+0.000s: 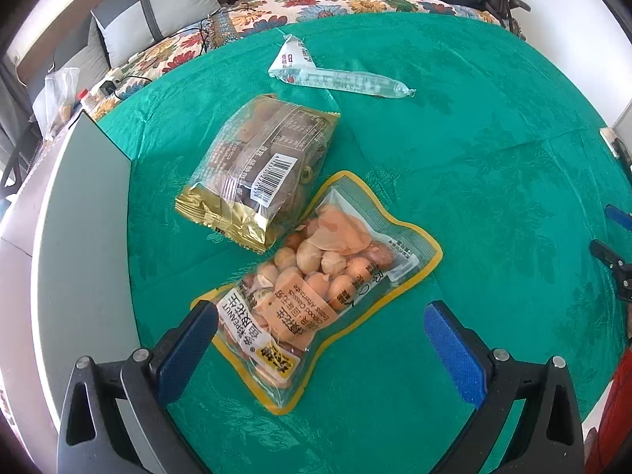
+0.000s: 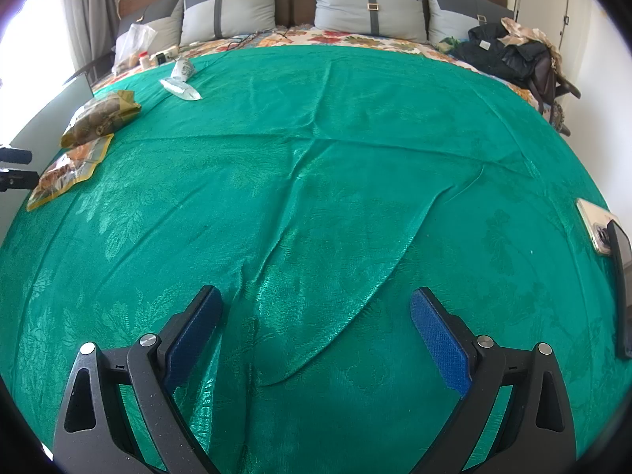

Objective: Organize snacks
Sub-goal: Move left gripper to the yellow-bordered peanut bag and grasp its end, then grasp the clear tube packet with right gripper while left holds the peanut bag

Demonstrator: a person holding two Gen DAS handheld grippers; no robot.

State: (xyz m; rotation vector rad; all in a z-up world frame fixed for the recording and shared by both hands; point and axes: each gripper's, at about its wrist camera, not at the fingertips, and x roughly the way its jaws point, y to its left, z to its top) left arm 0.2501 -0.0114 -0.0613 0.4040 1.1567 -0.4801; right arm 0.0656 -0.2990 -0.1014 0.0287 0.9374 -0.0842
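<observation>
A clear, yellow-edged peanut bag (image 1: 316,288) lies on the green cloth (image 1: 474,158). My left gripper (image 1: 320,316) is open just above its near end, empty. A gold-ended bag of brown snacks (image 1: 260,170) lies just beyond it, touching it. A clear and white packet (image 1: 335,75) lies farther back. In the right wrist view the same peanut bag (image 2: 67,173), gold bag (image 2: 98,116) and white packet (image 2: 179,81) sit at the far left. My right gripper (image 2: 316,304) is open and empty over bare cloth (image 2: 355,158).
A grey-white board (image 1: 79,237) lies at the cloth's left edge. A phone (image 2: 596,229) and a dark flat object (image 2: 622,288) lie at the right edge. Pillows (image 2: 371,8), a plastic bag (image 2: 132,45) and dark clothes (image 2: 509,55) lie behind.
</observation>
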